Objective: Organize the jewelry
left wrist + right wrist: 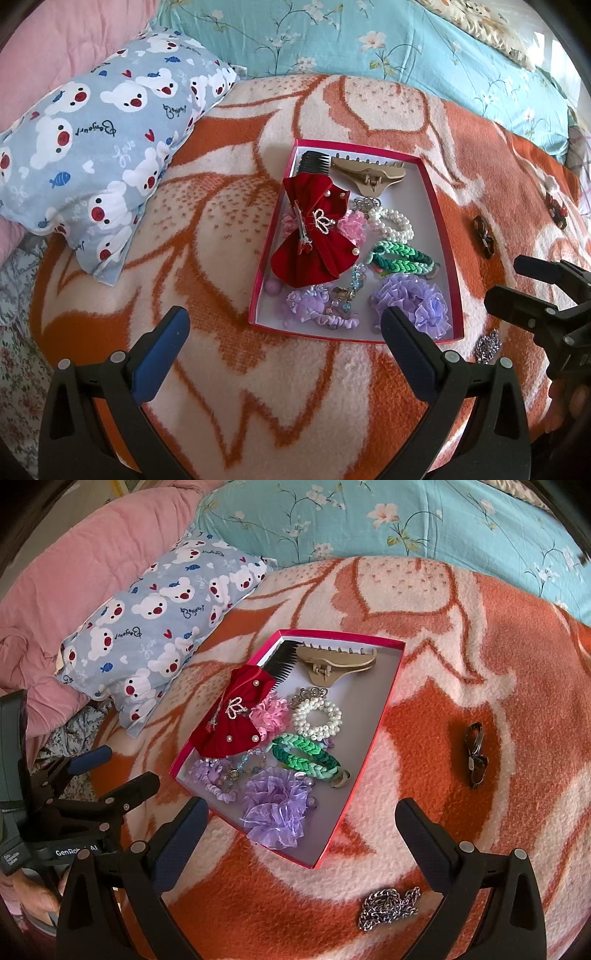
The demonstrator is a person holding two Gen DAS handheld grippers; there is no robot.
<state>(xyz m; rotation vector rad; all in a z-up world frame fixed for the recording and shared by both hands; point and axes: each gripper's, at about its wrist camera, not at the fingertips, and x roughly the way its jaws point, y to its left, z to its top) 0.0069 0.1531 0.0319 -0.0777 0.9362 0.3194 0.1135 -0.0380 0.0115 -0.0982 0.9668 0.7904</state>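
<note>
A shallow red box (448, 254) (384, 709) lies on an orange and cream blanket. It holds a red velvet bow (314, 240) (236, 723), a tan claw clip (369, 175) (336, 662), a black comb (282, 664), a pearl bracelet (317, 718), a green braided band (306, 758) and purple scrunchies (413, 301) (275, 808). A silver chain (389, 908) (488, 345) lies on the blanket between my right fingers. A brown clip (474, 755) (484, 236) lies right of the box. My left gripper (284, 339) is open and empty near the box's front edge. My right gripper (301, 830) is open and empty over the box's near corner.
A blue bear-print pillow (96, 147) (155, 635) lies left of the box. A pink quilt (81, 565) and a teal floral cover (369, 40) sit behind. Another dark red clip (557, 210) lies at the far right. The blanket (229, 236) spreads left of the box.
</note>
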